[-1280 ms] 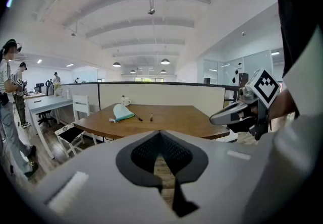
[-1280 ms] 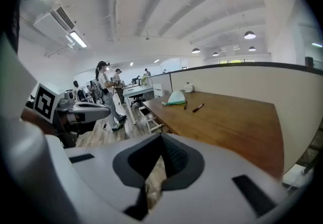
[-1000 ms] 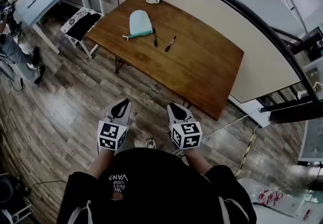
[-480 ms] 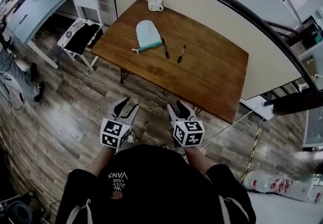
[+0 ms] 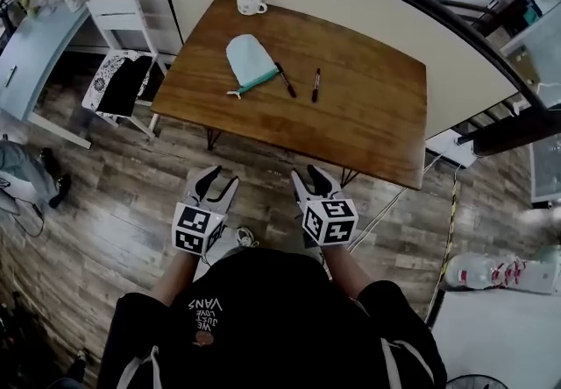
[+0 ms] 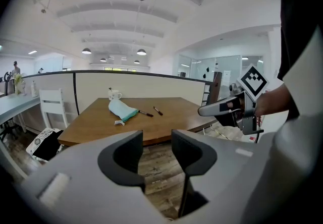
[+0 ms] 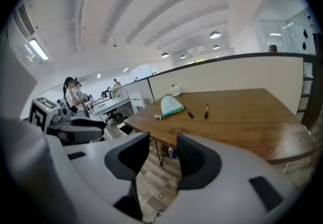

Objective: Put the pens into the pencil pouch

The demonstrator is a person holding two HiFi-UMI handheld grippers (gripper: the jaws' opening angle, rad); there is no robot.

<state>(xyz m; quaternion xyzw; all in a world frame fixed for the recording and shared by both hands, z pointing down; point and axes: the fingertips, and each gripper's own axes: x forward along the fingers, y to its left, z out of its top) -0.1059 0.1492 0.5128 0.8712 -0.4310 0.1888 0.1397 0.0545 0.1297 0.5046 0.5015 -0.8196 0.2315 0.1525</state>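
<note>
Since a second ago both sets of jaws have been opening. The left gripper and right gripper now gape empty, short of the smooth wooden table, which now lies squarer ahead. Two slim dark pens lie well ahead, long axes roughly pointing away and nearer the right gripper. They are just right of the soft, pale-teal, rounded pencil pouch.

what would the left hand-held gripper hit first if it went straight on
Probably the wooden floor short of the table: the left hand-held gripper, jaws just opened with nothing between them, aims at floorboards below the table edge. Depth is unclear.
</note>
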